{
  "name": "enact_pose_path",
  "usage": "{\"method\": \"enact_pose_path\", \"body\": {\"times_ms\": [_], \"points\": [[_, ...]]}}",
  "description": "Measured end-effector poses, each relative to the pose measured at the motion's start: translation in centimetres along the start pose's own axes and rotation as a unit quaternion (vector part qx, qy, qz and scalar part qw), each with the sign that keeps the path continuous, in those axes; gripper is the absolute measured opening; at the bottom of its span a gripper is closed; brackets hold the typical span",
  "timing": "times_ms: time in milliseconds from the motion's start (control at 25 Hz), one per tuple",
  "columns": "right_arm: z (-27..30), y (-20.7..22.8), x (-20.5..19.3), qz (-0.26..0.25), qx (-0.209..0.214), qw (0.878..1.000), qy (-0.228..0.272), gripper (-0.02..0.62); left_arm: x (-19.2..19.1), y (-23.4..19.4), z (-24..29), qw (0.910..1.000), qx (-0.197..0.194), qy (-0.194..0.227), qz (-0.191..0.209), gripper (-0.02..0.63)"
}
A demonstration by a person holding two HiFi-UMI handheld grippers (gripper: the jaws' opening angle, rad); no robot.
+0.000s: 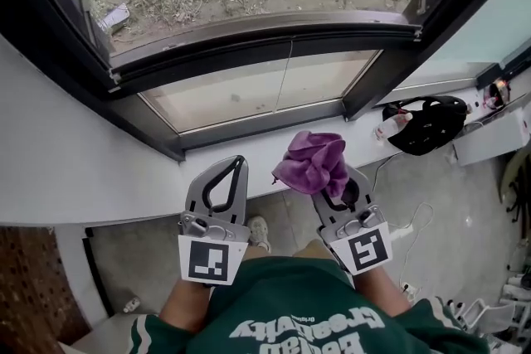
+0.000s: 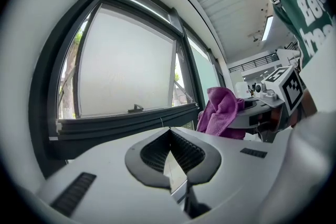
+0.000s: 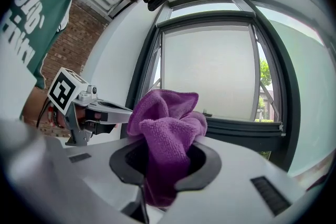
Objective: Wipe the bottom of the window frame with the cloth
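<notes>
Here the right hand-held gripper [image 3: 164, 161] pinches a bunched purple cloth [image 3: 168, 120] (fuzzy, puffing upward); left hand-held gripper [image 2: 169, 132] closed, empty.

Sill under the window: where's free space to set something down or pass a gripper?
Widest bare stretch: white sill left of the left gripper, bordered by the dark window frame. The strip between the purple cloth and that frame is bare too. Crowded at the right end: black bag and white bottle.
</notes>
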State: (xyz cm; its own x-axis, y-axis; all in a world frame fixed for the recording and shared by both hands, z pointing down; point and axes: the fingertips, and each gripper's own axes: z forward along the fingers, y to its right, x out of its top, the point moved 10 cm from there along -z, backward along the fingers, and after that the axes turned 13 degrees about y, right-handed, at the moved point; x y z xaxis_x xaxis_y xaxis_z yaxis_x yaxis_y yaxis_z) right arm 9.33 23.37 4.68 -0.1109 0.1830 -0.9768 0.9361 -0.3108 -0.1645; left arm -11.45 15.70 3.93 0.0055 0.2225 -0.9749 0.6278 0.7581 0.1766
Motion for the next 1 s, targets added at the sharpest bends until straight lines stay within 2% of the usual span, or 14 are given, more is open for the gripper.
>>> {"method": "enact_pose_path", "body": {"times_ms": [480,640,1000], "points": [[1.5,2.0,-1.2,0.014,-0.015,1.0,0.006,0.107,-1.5,-0.2,3.6,0.9988,-0.013,-0.01,-0.047,0.006],[1.6,3.2,-1.8,0.02,-0.004,1.0,0.008,0.107,-1.5,0.8,5.2,0.9985,-0.018,-0.001,-0.051,0.006],[1.6,7.5,-3.7,0.051,0.025,0.998,0.01,0.107,-1.6,3.7,8.6,0.9986,0.002,-0.021,-0.049,0.006]]}}
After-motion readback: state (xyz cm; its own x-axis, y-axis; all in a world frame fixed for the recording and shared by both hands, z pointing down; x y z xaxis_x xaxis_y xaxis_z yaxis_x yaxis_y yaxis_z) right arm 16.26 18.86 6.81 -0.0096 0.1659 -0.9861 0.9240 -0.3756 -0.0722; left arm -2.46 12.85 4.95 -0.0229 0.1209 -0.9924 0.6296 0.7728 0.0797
